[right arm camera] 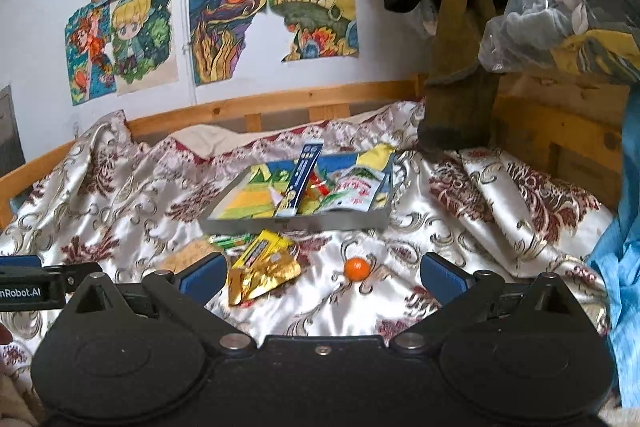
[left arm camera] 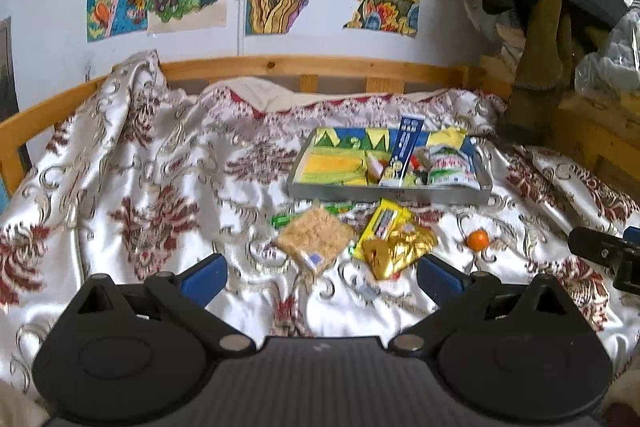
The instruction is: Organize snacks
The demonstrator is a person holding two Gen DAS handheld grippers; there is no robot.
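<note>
On the bed's glossy cream-and-maroon brocade cover (left arm camera: 160, 195), a shallow grey cardboard tray (left arm camera: 388, 191) already holds several packets. Just in front of it lie loose snacks: a clear-wrapped square of tan crisped-rice cake (left arm camera: 314, 239), a crinkled gold foil packet with a yellow label (left arm camera: 396, 243), and a small round orange sweet (left arm camera: 478, 239). Left gripper (left arm camera: 320, 273) and right gripper (right arm camera: 320, 273) both hover low with jaws spread wide, holding nothing. Likely all light. Foil looks slippery and crushable; pinch its edge. Cake probably brittle; grip its sides gently. Sweet may roll on the satin.
</note>
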